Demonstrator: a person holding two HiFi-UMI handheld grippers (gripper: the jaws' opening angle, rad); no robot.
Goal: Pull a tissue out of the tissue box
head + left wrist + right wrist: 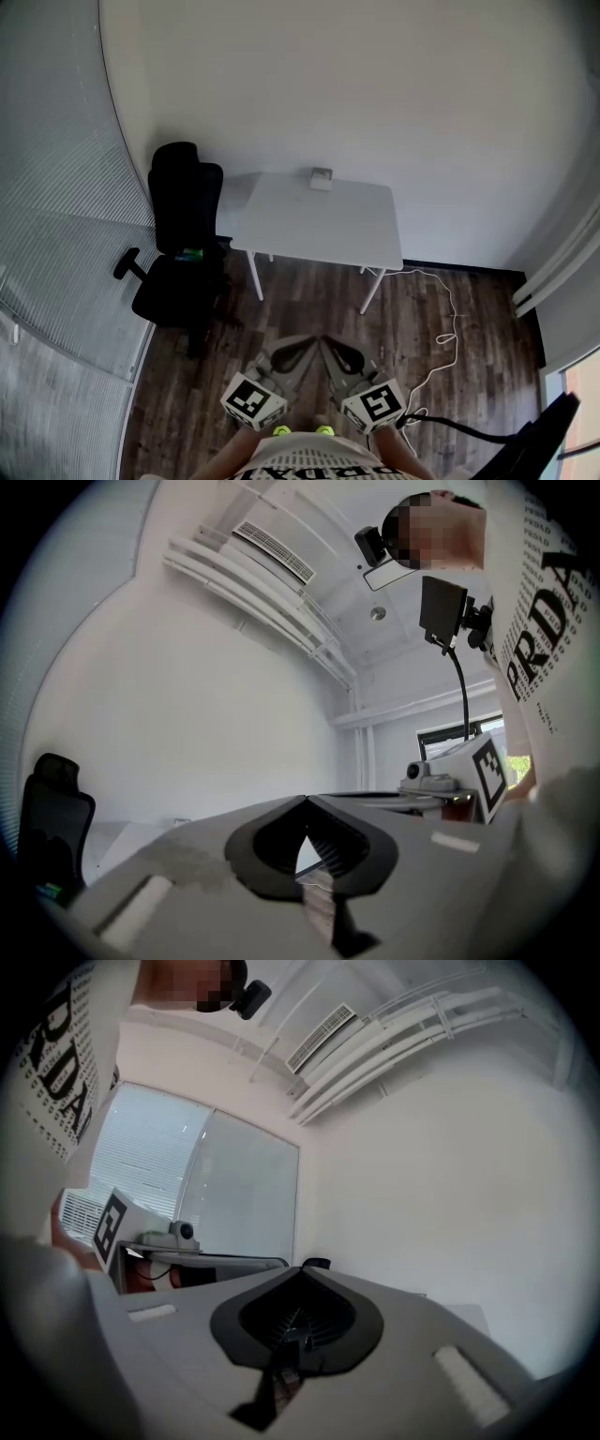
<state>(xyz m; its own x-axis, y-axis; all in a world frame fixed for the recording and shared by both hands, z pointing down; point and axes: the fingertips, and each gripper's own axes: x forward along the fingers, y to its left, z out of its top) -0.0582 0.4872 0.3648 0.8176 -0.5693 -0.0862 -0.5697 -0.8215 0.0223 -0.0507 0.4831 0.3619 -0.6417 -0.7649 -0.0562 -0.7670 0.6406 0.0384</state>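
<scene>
**Tissue box at the far edge of the table, both grippers closed and empty**

The tissue box (322,178) sits on the white table (319,230), at the middle of its far edge and close against the white wall (375,84). In the head view it is small, so I cannot tell whether a tissue stands out of its top. Nothing else lies on the table.

Just left of the table stands a black office chair (183,248), with something small and green on its seat. A white cable (444,323) snakes over the dark wooden floor (309,314) from near the table's right front leg toward the person. Frosted glass and blinds (56,187) fill the left side of the room.

Both grippers are held low in front of the person, well apart from the table and the box, side by side with their tips pointing toward the table. The left gripper (302,347) has its jaws together: in the left gripper view the tips (305,799) meet, with nothing between them. The right gripper (335,349) is likewise closed, its tips (300,1269) meeting with nothing held. Each gripper view catches the other gripper's marker cube to one side, with the person's white printed shirt (544,667) close behind.
</scene>
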